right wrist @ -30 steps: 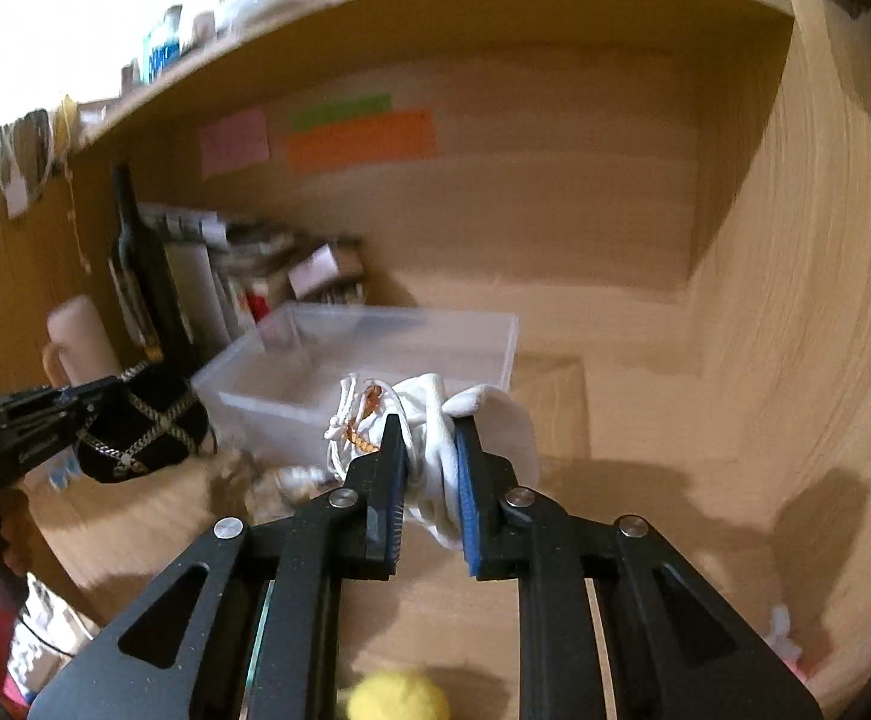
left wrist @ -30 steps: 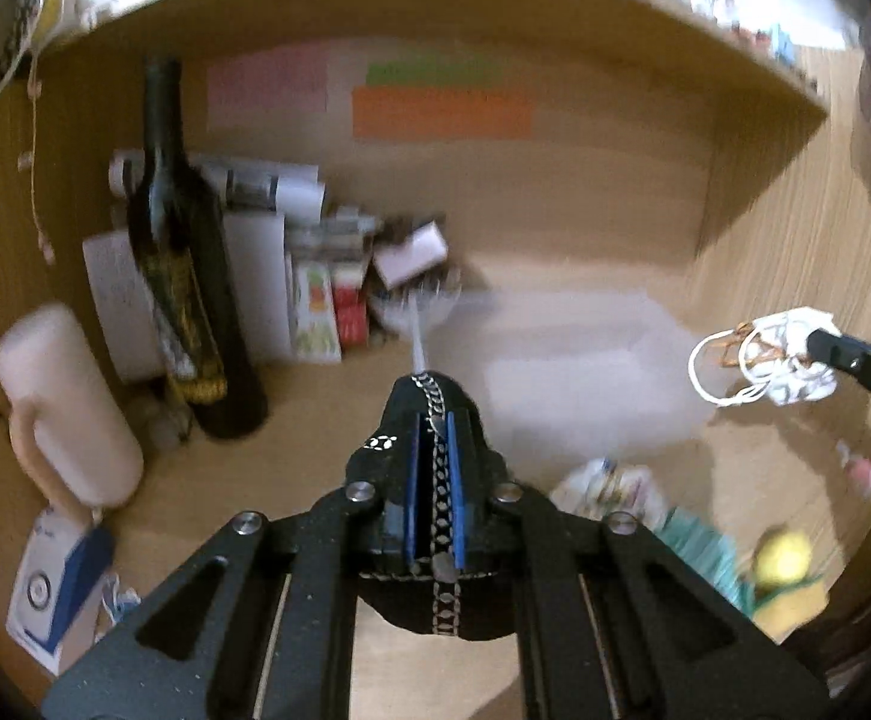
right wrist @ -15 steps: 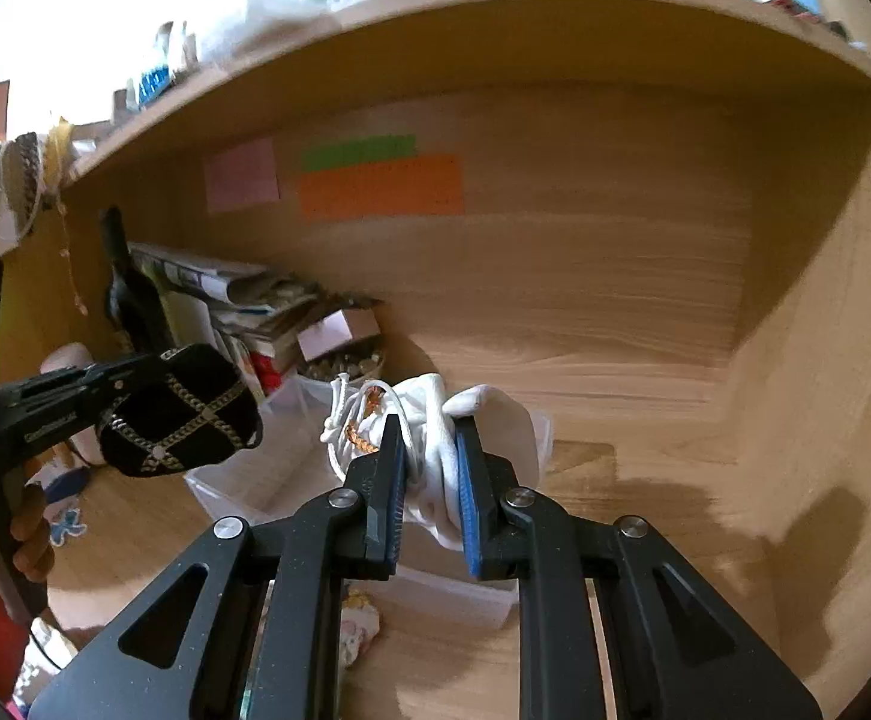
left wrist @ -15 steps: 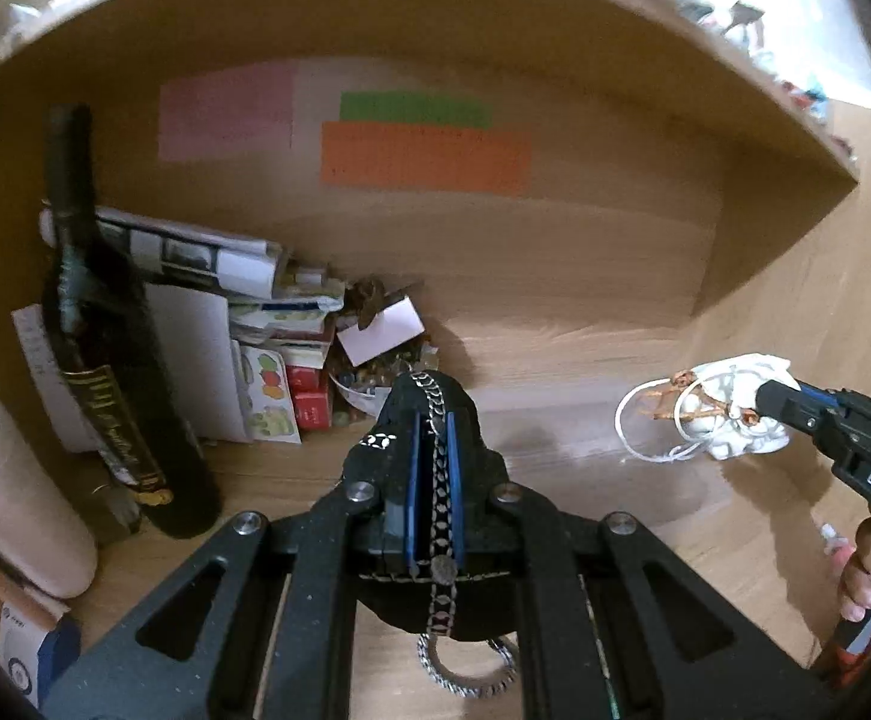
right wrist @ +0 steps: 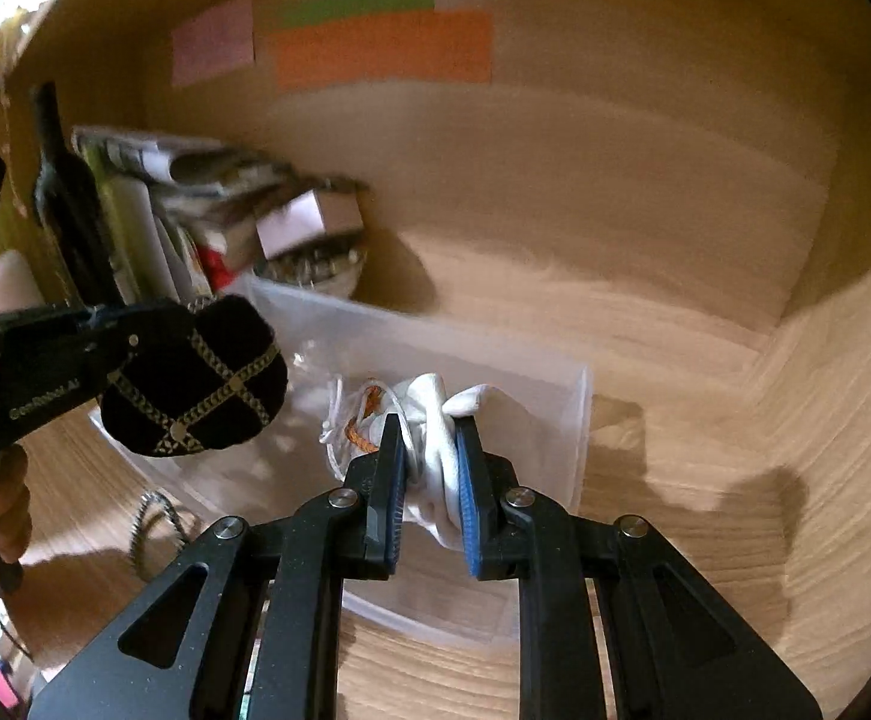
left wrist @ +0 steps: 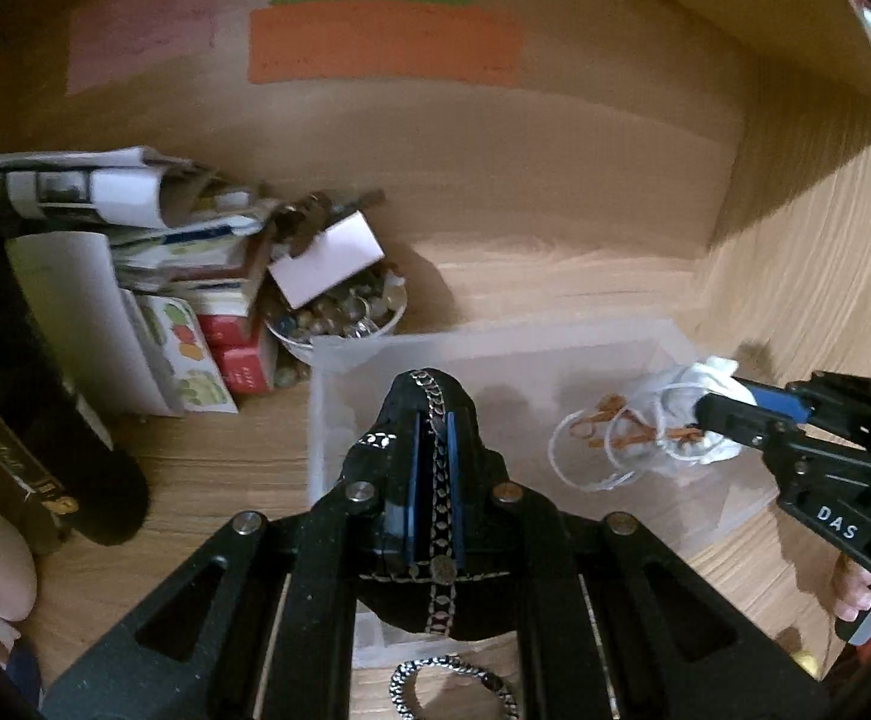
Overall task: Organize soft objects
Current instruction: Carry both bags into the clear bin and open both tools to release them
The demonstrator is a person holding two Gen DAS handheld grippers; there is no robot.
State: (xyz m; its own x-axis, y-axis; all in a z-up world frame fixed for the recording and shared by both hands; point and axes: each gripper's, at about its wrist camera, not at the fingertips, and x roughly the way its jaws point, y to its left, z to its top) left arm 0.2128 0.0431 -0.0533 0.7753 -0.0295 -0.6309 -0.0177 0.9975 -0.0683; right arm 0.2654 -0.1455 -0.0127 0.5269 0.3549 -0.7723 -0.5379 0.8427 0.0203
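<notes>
Both the left gripper [left wrist: 432, 420] with its black pouch [right wrist: 195, 384] and the right gripper [right wrist: 429, 450] with its white bundle [left wrist: 699, 414] are coming in, apparently over the clear bin [left wrist: 555, 348].

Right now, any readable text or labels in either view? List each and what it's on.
"DAS": white letters on the right gripper, seen from the left wrist.
White print on the left gripper, seen from the right wrist: too blurred to read.
Gold lettering on the dark bottle: partial, not legible.
Stacked papers and boxes: print too small.
Coloured wall notes: no writing visible.
</notes>
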